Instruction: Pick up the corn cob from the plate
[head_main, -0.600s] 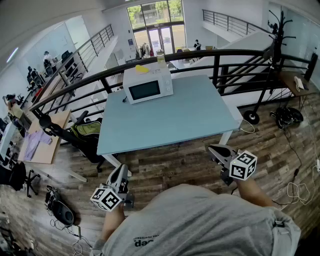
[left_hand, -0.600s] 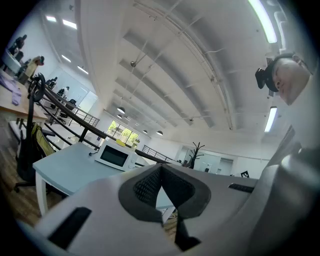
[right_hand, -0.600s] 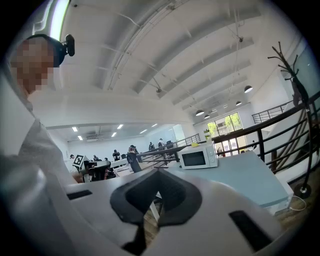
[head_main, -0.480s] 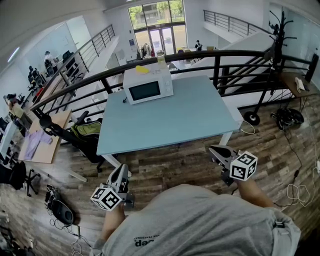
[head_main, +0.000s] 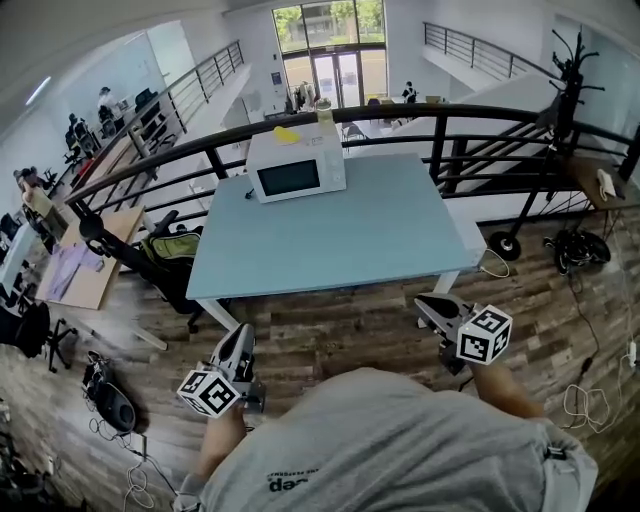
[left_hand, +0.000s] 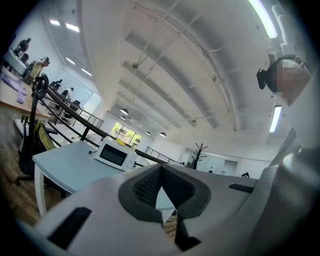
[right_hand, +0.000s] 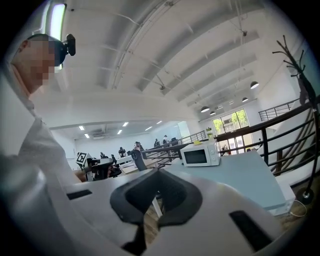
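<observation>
Both tongs are shut tight w/ nothing in them: L tongs (head_main: 240, 340) low left in the head view, R tongs (head_main: 428, 303) low right, both short of the blue counter (head_main: 340, 240). Step: not grabbing yet, I think. Can't see the corn cob or plate anywhere. Only a white microwave (head_main: 295, 172) sits upper middle, w/ a small yellow thing (head_main: 287, 135) on top, too tiny to tell. Next I prob must go close, find the cob, open one pair wide.

The desk (head_main: 380, 230) is pale blue, the microwave (head_main: 295, 165) white with a dark door (a yellow thing (head_main: 286, 135) lies on top). The floor (head_main: 340, 330) shows brown wood planks. The left tongs (head_main: 243, 336) and right tongs (head_main: 426, 301) are white and carry black-and-white square markers.
</observation>
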